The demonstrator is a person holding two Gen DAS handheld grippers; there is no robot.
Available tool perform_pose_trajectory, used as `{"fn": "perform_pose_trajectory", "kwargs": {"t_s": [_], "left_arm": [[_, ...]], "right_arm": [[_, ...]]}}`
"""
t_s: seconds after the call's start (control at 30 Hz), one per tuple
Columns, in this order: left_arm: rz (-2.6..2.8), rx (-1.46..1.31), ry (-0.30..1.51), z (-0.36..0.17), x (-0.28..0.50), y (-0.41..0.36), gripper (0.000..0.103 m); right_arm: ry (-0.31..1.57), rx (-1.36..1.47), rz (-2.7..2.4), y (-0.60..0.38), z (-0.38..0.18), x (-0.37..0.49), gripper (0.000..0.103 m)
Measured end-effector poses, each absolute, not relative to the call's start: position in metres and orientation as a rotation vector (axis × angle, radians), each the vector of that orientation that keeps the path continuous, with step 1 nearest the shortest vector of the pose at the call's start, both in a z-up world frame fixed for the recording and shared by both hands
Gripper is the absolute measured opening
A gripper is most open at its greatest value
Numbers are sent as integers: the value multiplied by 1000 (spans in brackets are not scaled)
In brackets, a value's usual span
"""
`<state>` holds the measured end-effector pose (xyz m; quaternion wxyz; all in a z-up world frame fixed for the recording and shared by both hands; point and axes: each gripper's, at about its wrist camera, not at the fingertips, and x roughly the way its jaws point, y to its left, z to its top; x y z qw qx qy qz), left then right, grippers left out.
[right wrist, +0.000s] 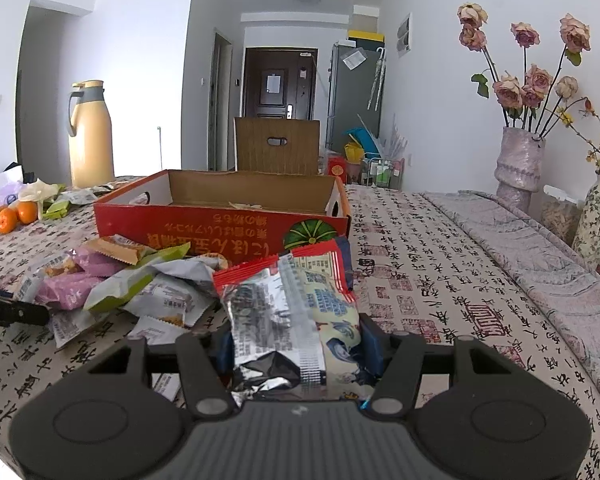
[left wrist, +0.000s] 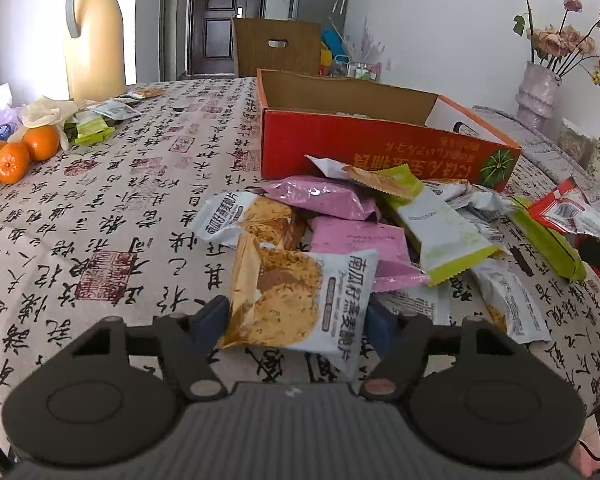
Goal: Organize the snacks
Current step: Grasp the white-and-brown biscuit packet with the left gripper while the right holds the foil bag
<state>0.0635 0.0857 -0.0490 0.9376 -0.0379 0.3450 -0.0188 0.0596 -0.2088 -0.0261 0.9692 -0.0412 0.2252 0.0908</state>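
Beside the red box (left wrist: 380, 142), a light, crinkly cracker packet (left wrist: 300, 300) is being pinched by the left gripper (left wrist: 296, 320) across its slippery width, while a red-edged packet (right wrist: 296, 312) is being clamped by the right gripper (right wrist: 300, 344).

Red box (left wrist: 364, 140), calligraphy-print tablecloth (left wrist: 112, 216)

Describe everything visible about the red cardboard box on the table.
The red box is a shallow open-topped cardboard tray, red outside with yellow print and a green striped pumpkin picture at one corner, plain brown inside. One end wall has white panels with oval hand holes. It sits flat on the patterned tablecloth, behind the heap of snack packets, some of which lie against its front wall. Little of its floor shows.
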Motion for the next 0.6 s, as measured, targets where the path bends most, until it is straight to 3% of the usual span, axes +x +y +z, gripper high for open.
{"fn": "perform_pose_trajectory", "kwargs": {"t_s": [0.17,0.23,0.33,0.5,0.6], "left_arm": [[-35,-83,679,-44,57,86,63],[-43,-81,669,-41,55,86,42],[-49,-73,662,-39,54,83,33],[-36,-78,645,-35,50,83,22],[-38,-80,621,-28,46,84,21]], "right_arm": [[456,-83,184,-209,-26,60,58],[456,-82,184,-209,-27,59,58],[457,-79,185,-209,-27,58,58],[457,-76,187,-209,-28,58,58],[457,-74,186,-210,-28,57,58]]}}
